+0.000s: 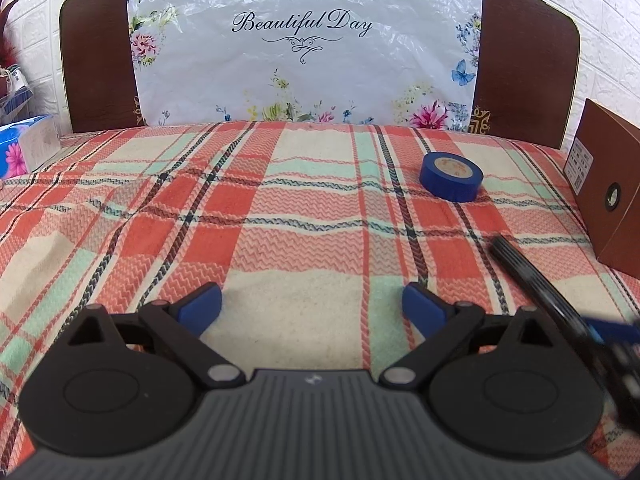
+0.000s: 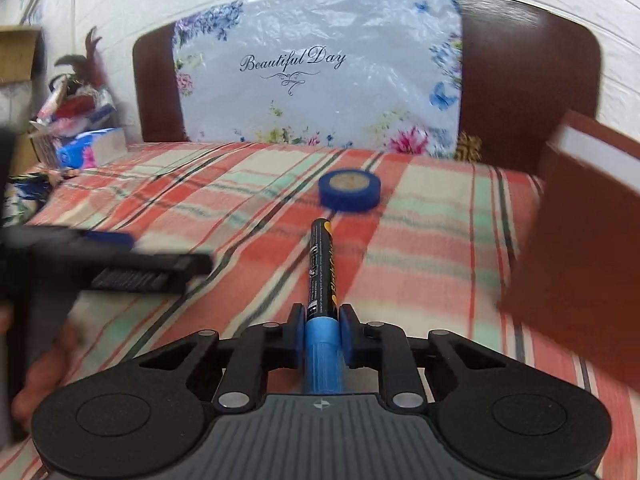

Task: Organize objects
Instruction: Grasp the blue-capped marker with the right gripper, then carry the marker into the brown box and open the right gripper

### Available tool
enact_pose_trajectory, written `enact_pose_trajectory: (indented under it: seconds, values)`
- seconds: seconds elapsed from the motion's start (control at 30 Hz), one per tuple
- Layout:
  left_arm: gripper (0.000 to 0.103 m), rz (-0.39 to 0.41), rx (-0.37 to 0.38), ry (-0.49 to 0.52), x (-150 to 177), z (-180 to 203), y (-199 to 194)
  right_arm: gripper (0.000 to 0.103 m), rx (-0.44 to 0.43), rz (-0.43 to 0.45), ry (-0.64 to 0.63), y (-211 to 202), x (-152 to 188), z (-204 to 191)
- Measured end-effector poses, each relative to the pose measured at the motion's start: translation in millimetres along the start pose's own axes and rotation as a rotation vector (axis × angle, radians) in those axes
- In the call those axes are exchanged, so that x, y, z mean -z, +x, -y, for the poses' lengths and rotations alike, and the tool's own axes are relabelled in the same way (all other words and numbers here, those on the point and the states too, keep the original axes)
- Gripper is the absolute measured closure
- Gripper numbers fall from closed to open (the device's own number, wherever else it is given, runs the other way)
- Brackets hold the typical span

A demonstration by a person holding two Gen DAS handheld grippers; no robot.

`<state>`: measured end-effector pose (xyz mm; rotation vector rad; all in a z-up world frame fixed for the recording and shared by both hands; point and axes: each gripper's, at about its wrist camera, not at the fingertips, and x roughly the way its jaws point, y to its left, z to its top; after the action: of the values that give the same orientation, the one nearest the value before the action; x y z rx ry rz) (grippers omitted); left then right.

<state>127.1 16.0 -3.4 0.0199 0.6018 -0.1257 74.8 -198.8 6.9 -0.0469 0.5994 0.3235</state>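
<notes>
Closest to my right wrist camera, at lower centre of the frame, the right gripper (image 2: 322, 330) has its blue pads pinched onto the blue cap end of a black felt marker with yellow lettering (image 2: 321, 264), whose barrel sticks straight out ahead toward frame centre. I judge the marker light and rigid, with a smooth, fairly slippery barrel, so this hold near one end may let it pivot; a hold nearer the middle would be steadier. On my left wrist view, the left gripper (image 1: 312, 308) sits low in the frame with its jaws spread wide and nothing between them, over the orange, cream and mint plaid cloth (image 1: 248, 216). Beyond the marker tip lies a flat roll of blue tape (image 2: 349, 195), light and easy to take across its rim. At the right edge stands a brown cardboard box (image 2: 580, 232), seemingly stiff. Farthest off, upper centre, a floral plastic sheet printed "Beautiful Day" (image 1: 304, 52) covers a dark wooden headboard (image 1: 96, 68).
</notes>
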Motion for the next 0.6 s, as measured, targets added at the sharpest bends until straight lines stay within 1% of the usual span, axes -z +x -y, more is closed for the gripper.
enact_pose_trajectory:
  seconds: [0.13, 0.23, 0.3, 0.33, 0.37, 0.47, 0.5, 0.53, 0.6]
  values:
    - [0.005, -0.001, -0.003, 0.004, 0, 1, 0, 0.085, 0.007, 0.002, 0.021, -34, 25, 0]
    - [0.004, -0.007, -0.016, 0.011, 0, 3, -2, 0.085, 0.022, 0.008, 0.050, -52, 39, 3]
    - [0.005, -0.031, -0.038, 0.009, -1, 6, -6, 0.085, 0.027, 0.011, 0.064, -59, 44, 6]
    - [0.006, -0.059, -0.036, -0.017, -2, 8, -10, 0.085, 0.029, 0.011, 0.067, -61, 47, 7]
    - [0.006, -0.087, -0.001, -0.049, -3, 10, -17, 0.085, 0.032, 0.012, 0.068, -63, 48, 7]
    - [0.016, -0.158, 0.168, -0.112, -6, 27, -41, 0.084, 0.034, 0.017, 0.064, -68, 53, 5]
    - [0.019, -0.184, 0.214, -0.118, -7, 36, -46, 0.083, 0.034, 0.019, 0.062, -70, 54, 5]
    - [0.020, -0.211, 0.255, -0.118, -8, 46, -50, 0.081, 0.032, 0.019, 0.062, -71, 55, 5]
    - [0.026, -0.274, 0.325, -0.110, -7, 68, -53, 0.080, 0.028, 0.020, 0.060, -74, 57, 4]
